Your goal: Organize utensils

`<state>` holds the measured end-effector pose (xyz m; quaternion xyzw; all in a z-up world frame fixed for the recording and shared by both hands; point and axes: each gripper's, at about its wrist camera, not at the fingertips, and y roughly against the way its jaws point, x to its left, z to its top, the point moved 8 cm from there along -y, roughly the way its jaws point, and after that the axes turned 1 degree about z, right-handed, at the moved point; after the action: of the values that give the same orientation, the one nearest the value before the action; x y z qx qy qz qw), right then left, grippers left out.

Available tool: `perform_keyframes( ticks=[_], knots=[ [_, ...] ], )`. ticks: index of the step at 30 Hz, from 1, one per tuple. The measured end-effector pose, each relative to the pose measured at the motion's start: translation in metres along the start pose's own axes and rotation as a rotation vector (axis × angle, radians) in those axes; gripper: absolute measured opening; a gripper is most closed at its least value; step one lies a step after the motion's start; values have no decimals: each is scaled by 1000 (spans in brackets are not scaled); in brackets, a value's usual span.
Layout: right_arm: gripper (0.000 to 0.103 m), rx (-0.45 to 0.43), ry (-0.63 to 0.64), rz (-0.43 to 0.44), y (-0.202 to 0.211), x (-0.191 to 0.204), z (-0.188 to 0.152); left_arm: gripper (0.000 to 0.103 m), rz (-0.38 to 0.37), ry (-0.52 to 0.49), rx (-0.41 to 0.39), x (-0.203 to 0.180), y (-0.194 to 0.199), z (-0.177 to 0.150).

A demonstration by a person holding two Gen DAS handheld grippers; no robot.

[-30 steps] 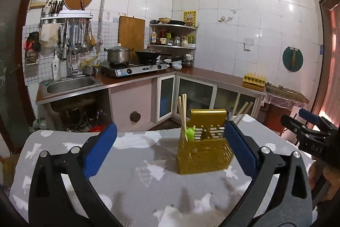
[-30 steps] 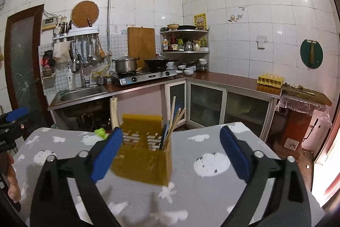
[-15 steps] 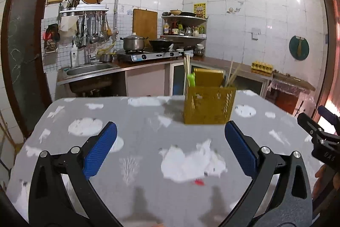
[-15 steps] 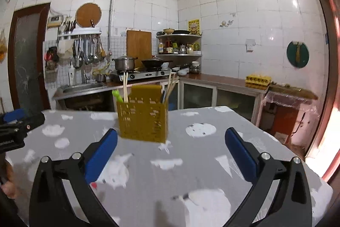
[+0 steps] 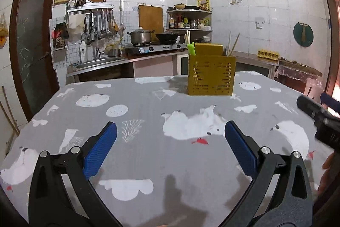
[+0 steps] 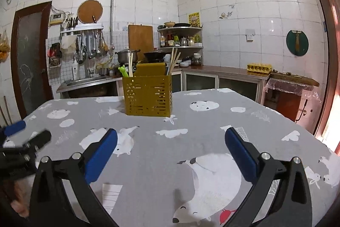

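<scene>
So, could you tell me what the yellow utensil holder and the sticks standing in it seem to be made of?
The utensil holder looks like matte mustard-yellow plastic, judging by its moulded slots, though painted metal is possible. The chopsticks look like pale, unfinished wood or bamboo.

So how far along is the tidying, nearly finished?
It looks nearly done: chopsticks and a green utensil stand in the yellow holder. Nothing is in hand; the left hand-held gripper and right hand-held gripper are open and empty. No loose utensils show on the table.

Pulled both grippers (image 5: pixel 170 137) (image 6: pixel 170 139) back and down from the caddy (image 5: pixel 211 76); it now sits well apart at 12 o'clock. Right jaws just opened wider, empty.
</scene>
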<state>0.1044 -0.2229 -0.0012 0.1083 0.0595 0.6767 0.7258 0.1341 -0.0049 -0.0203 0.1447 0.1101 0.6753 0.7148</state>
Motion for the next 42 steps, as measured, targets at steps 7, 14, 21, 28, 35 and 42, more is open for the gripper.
perform_keyframes(
  ticks=[7, 14, 21, 28, 35, 42],
  knots=[
    [99, -7, 16, -10, 1, 2, -4, 98, -8, -3, -16, -3, 0, -4],
    [99, 4, -8, -1, 1, -2, -8, 98, 11, 0, -61, -3, 10, 0],
    [99, -6, -12, -21, 3, -3, -7, 98, 10, 10, -86, 0, 15, 3],
    [99, -29, 17, -35, 8, 1, -5, 98, 6, 3, -79, -1, 15, 3],
    [99, -32, 14, -38, 9, 0, -4, 98, 2, 12, -77, 1, 15, 4],
    [99, -39, 19, -43, 10, 1, -4, 98, 0, 3, -79, 0, 14, 4]
  ],
)
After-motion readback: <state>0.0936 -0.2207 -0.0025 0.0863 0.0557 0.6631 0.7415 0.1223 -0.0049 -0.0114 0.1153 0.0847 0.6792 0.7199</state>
